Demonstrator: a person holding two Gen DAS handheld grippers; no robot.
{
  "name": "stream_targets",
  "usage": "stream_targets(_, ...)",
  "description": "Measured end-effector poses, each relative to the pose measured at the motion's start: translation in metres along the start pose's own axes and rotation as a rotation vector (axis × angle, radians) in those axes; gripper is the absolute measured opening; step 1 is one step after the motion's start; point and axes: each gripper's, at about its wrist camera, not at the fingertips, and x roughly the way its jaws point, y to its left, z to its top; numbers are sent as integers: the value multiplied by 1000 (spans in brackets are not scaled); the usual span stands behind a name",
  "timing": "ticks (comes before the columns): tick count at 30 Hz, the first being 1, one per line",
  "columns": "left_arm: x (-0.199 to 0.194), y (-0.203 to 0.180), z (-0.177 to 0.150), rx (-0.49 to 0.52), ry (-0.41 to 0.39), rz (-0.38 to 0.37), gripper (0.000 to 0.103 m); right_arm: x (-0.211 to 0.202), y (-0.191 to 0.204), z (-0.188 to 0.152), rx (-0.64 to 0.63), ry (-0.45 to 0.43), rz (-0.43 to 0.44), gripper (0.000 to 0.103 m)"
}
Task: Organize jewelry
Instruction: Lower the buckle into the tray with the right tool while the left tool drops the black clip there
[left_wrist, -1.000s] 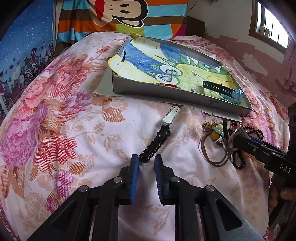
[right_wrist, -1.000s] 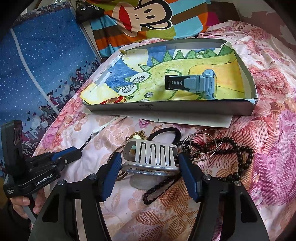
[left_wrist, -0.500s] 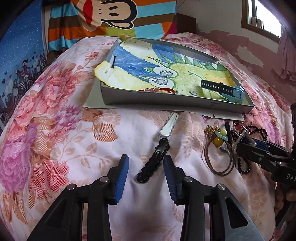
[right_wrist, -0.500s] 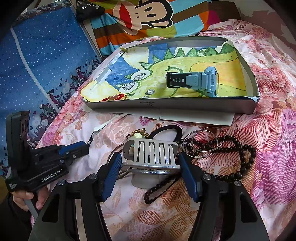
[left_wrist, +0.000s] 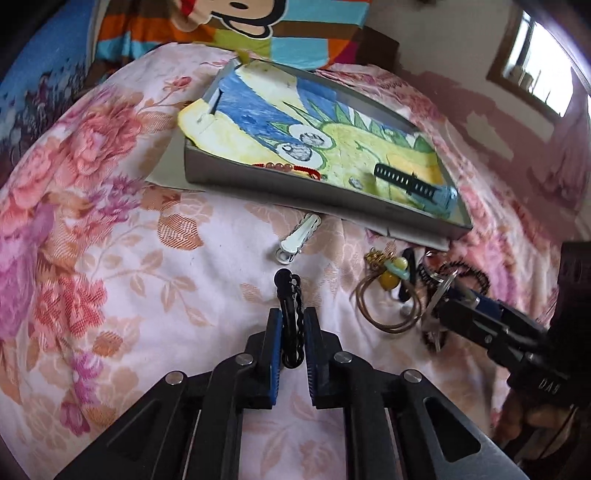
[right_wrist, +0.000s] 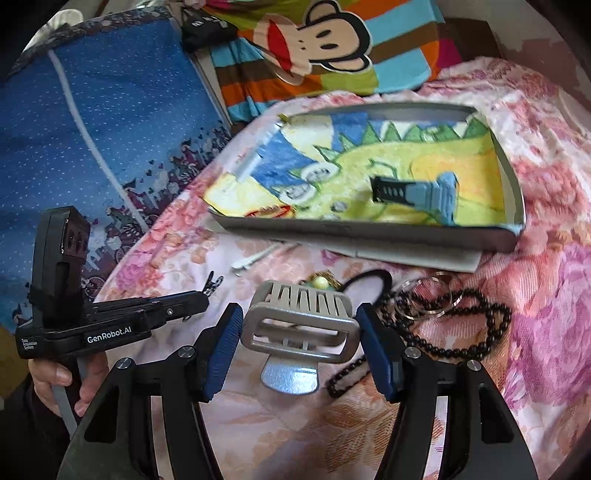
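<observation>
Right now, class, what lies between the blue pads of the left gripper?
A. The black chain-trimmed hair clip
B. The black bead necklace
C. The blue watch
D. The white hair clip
A. The left gripper is closing with the black chain-trimmed hair clip between its pads; the white hair clip lies apart on the bedspread, nearer the tray.

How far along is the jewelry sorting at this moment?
Done: the watch and a red bead bracelet lie in the tray. In hand: the left tongs are closing on the black hair clip; the right tongs hold the grey claw clip. Left on the bedspread: the white clip, black beads, metal rings and the charm pile.
</observation>
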Motion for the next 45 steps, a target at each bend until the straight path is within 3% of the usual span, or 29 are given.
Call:
stream_targets(11, -32, -13, 4, 15, -123, -63, 11, -18, 4, 5, 2, -84, 57, 58)
stream_targets(16, -35, -12, 9, 11, -163, -64, 11, -25, 1, 17, -16, -193, 18, 58)
stream_targets(22, -31, -18, 39, -21, -226, -94, 11, -18, -6, 45, -22, -266, -47, 58)
stream_targets(27, -25, -22, 74, -34, -286, -97, 11, 5, -15, 66, -27, -234, -69, 58)
stream_targets(32, 0, -7, 98, -122, -265, -101, 11, 31, -19, 76, -66, -188, -100, 58)
stream_targets(38, 36, 7, 103, -130, -200, -38, 11, 49, -18, 78, -91, -156, -121, 58)
stream_targets(45, 54, 10, 101, -128, -147, -26, 12, 54, -21, 79, -82, -124, -134, 60)
